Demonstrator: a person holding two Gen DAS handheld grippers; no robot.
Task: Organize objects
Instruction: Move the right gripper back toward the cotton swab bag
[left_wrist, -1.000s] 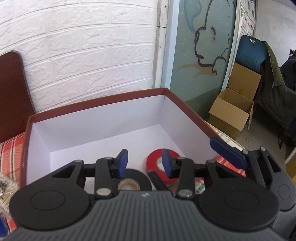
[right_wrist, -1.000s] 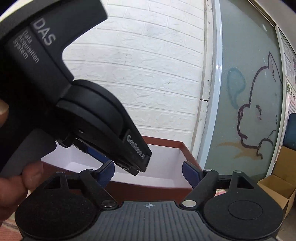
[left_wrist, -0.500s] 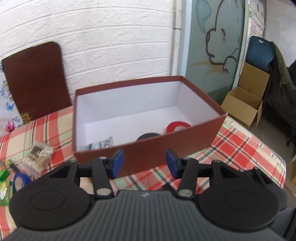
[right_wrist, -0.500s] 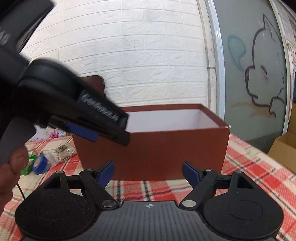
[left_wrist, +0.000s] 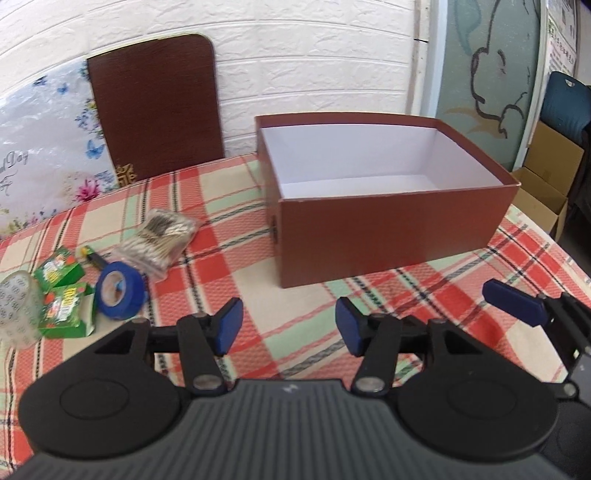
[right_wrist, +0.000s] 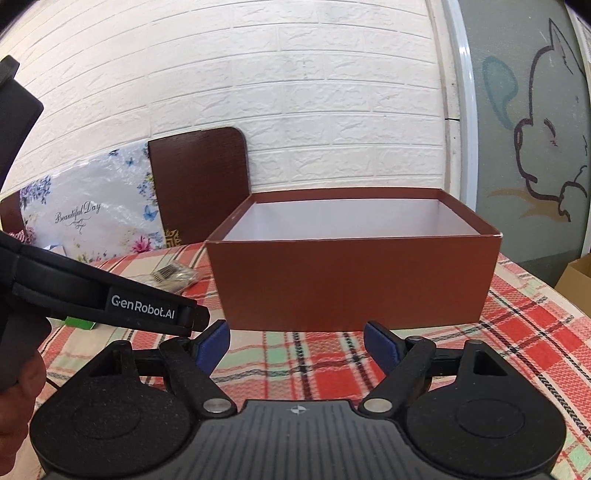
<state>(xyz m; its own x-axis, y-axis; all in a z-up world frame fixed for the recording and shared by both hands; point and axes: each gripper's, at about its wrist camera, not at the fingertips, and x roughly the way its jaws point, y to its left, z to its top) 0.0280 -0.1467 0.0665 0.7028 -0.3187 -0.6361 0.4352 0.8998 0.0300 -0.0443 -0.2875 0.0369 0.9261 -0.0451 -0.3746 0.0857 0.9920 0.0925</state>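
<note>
- Two tools are seen above a plaid-covered surface, each with nothing between its blue pads.
- The left tool is held partly open; its jaws have just been opening, and only bare cloth lies between them.
- The right tool is held wide, its jaws apart over the cloth, with the brown box straight ahead of it and not touched.
- Ahead and to the right of the left tool the same brown box stands open-topped, its white inside visible; what lies on its floor cannot be told from here.
- Ahead and to the left of the left tool a blue tape roll stands on edge, touching a green carton.
- A second green carton lies just beyond, and a clear tape roll sits at the far left.
- A clear bag of cotton swabs lies between the blue roll and the box.
- In the right wrist view the left tool's body is seen to the left, gripped by a hand.
</note>
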